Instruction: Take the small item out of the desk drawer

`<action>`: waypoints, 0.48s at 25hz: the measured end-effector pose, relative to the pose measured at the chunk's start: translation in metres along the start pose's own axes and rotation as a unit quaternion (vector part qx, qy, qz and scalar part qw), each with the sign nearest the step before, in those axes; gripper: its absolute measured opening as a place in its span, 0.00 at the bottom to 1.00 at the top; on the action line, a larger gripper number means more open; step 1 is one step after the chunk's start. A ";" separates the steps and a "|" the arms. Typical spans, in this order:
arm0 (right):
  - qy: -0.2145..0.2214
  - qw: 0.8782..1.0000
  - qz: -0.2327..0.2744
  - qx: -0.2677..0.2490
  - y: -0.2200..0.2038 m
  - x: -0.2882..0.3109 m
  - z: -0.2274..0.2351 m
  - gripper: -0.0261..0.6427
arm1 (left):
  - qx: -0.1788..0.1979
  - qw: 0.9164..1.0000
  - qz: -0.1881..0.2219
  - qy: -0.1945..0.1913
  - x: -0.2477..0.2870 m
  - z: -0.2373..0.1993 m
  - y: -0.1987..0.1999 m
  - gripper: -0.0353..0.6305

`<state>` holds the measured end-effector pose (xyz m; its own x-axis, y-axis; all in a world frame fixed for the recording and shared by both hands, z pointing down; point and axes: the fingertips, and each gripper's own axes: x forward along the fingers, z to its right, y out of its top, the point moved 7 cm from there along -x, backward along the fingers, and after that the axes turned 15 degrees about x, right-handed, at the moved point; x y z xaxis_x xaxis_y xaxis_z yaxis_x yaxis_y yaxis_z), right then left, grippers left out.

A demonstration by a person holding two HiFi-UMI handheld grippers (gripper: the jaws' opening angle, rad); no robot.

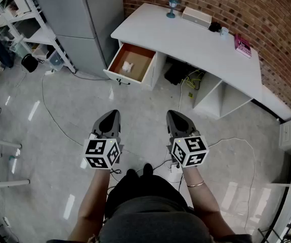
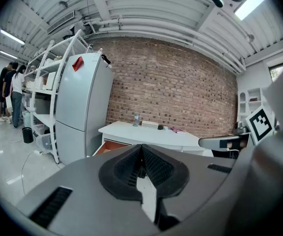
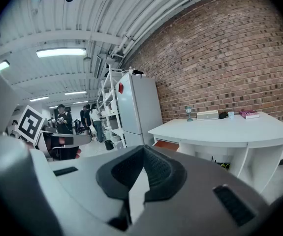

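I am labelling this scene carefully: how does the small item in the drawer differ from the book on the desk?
The small item is white and crumpled-looking; the book is pink, flat and straight-edged. The small item lies inside the open drawer, below the desk top; the book lies on the desk, near its right end by the brick wall. Both are small beside the desk.

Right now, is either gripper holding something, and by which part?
Nothing is held: the left gripper and the right gripper are both shut and empty.
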<state>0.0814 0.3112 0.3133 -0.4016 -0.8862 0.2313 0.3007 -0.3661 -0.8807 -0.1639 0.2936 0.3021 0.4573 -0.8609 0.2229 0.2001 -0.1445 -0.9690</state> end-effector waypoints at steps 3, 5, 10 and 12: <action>0.005 1.000 -0.002 0.004 -0.004 -0.006 0.002 0.04 | 0.002 1.000 0.002 0.002 -0.003 0.008 -0.001 0.09; 0.010 1.000 -0.006 0.010 -0.007 -0.010 0.003 0.04 | 0.003 1.000 -0.002 0.005 -0.006 0.011 -0.002 0.09; 0.025 1.000 -0.005 0.016 -0.007 -0.012 0.001 0.05 | 0.002 1.000 -0.002 0.011 -0.010 0.010 0.001 0.09; 0.032 0.999 -0.005 0.016 -0.007 -0.011 -0.001 0.05 | -0.001 1.000 -0.001 0.010 -0.011 0.010 0.001 0.09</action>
<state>0.0832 0.3238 0.3166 -0.4586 -0.8627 0.2129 0.3238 -0.3854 -0.8641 -0.1605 0.3078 0.2996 0.4391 -0.8703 0.2230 0.1990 -0.1479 -0.9688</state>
